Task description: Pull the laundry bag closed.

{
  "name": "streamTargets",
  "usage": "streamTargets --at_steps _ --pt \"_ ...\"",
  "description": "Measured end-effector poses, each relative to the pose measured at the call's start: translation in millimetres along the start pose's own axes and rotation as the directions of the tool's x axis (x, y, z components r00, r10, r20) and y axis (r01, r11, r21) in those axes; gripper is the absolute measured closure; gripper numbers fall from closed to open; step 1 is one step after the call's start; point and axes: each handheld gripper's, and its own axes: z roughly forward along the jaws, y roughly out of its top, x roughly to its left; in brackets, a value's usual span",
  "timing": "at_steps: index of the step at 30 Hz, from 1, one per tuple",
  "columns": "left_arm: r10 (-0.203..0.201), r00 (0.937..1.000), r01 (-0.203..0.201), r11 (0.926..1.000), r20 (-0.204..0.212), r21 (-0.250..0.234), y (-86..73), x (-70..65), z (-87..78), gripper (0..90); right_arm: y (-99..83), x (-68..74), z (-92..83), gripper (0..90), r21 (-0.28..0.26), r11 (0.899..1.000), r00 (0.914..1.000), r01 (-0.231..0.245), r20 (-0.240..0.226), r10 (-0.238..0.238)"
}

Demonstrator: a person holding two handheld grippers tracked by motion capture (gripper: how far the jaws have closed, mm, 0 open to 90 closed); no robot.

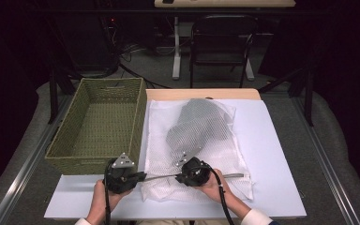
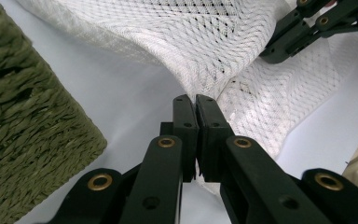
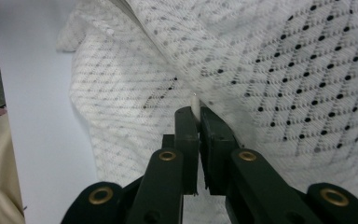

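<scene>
1. A green woven basket (image 1: 98,124) stands on the left part of the desk (image 1: 272,154), its long side running from the near edge toward the far edge. It is open at the top, and its right wall lies just beside the mesh bag. In the left gripper view its rough weave (image 2: 23,135) rises at the left.
2. The left gripper (image 1: 143,176) lies near the near edge of the desk, just in front of the basket's near right corner, held in the person's left hand (image 1: 104,196). Its jaws are pressed together on the left near edge of the mesh bag (image 2: 214,60); a fold of white netting is pinched between the pads.
3. The white mesh bag (image 1: 215,154) lies flat across the middle of the desk, reaching from the far edge almost to the near one. A grey garment (image 1: 194,124) shows through the netting in its far half.
4. The right gripper (image 1: 178,178) sits at the bag's near edge, just right of the left gripper, held in the right hand (image 1: 215,187). Its jaws are closed on a small white tab (image 3: 195,105) at the bag's edge, which sticks up between the tips.
5. To the right of the bag the desk's white top runs on to its right edge.
</scene>
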Motion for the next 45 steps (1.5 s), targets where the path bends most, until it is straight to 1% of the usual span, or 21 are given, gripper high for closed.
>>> streamTargets --at_steps 1,2,5,9,11,16,17,23,29,32,34,35,36,37,42,44,45 --pt "0.000 1.0000 0.000 1.0000 -0.004 -0.001 -0.3 0.4 -0.1 88.1 -0.5 -0.2 -1.2 86.4 0.001 1.000 1.0000 -0.006 0.005 0.006" --pt "-0.001 1.0000 0.001 1.0000 -0.004 -0.001 -0.6 0.8 -0.2 88.1 -0.9 -1.5 -2.1 86.4 0.000 1.000 1.0000 0.004 0.009 -0.004" --pt "-0.009 1.0000 0.009 1.0000 -0.003 0.000 -1.3 1.3 -0.5 88.1 -2.5 -3.6 -5.9 86.4 0.001 1.000 0.9998 -0.005 0.017 0.005" --pt "-0.005 0.9999 0.005 1.0000 -0.009 -0.005 -1.9 1.4 0.1 88.0 -6.1 -7.3 -11.2 86.3 0.010 1.000 0.9995 -0.004 0.031 0.004" --pt "0.002 0.9999 -0.002 1.0000 -0.011 -0.001 -1.9 2.2 0.5 88.0 -8.8 -9.4 -13.9 86.3 0.013 1.000 0.9993 -0.009 0.035 0.008" --pt "0.000 0.9999 0.000 1.0000 -0.016 0.001 -2.1 3.2 1.1 87.9 -16.3 -15.0 -21.3 86.3 0.022 1.000 0.9983 -0.020 0.055 0.018" --pt "0.005 0.9998 -0.005 1.0000 -0.019 0.002 -2.1 3.7 1.4 87.9 -17.9 -16.2 -22.7 86.3 0.025 0.999 0.9982 -0.021 0.056 0.020" --pt "-0.004 0.9997 0.004 1.0000 -0.023 0.005 -2.7 5.1 1.7 87.9 -26.0 -21.4 -31.4 86.4 0.027 0.999 0.9970 -0.027 0.073 0.025" --pt "-0.006 0.9997 0.006 1.0000 -0.024 0.007 -3.3 6.3 2.7 87.9 -36.6 -27.5 -41.0 86.3 0.033 0.998 0.9940 -0.057 0.095 0.053" --pt "-0.005 0.9997 0.005 0.9999 -0.023 0.013 -3.3 7.0 3.2 87.8 -41.8 -30.5 -45.5 86.3 0.036 0.998 0.9931 -0.056 0.105 0.052" --pt "-0.006 0.9997 0.007 0.9999 -0.023 0.013 -3.5 7.8 3.5 87.8 -44.9 -32.0 -48.2 86.3 0.036 0.997 0.9920 -0.070 0.108 0.065" --pt "-0.011 0.9997 0.011 0.9999 -0.021 0.013 -3.6 7.8 3.9 87.8 -46.3 -33.5 -49.9 86.3 0.035 0.997 0.9923 -0.066 0.107 0.062" --pt "-0.006 0.9998 0.006 0.9999 -0.021 0.015 -3.5 8.3 3.9 87.8 -47.8 -34.6 -51.3 86.3 0.035 0.997 0.9920 -0.066 0.109 0.062" --pt "-0.012 0.9997 0.012 0.9998 -0.022 0.014 -3.7 8.1 4.0 87.8 -49.1 -35.1 -52.8 86.3 0.034 0.997 0.9910 -0.074 0.114 0.070" --pt "-0.015 0.9996 0.015 0.9998 -0.024 0.016 -4.1 8.2 4.6 87.8 -57.0 -39.4 -60.0 86.3 0.033 0.995 0.9880 -0.093 0.127 0.089" --pt "-0.014 0.9996 0.014 0.9998 -0.024 0.017 -4.2 8.2 4.7 87.8 -60.3 -41.3 -62.6 86.3 0.033 0.995 0.9877 -0.091 0.131 0.086" --pt "-0.013 0.9996 0.013 0.9998 -0.024 0.017 -4.1 8.2 4.7 87.8 -61.7 -41.8 -63.8 86.3 0.032 0.995 0.9864 -0.099 0.135 0.094"
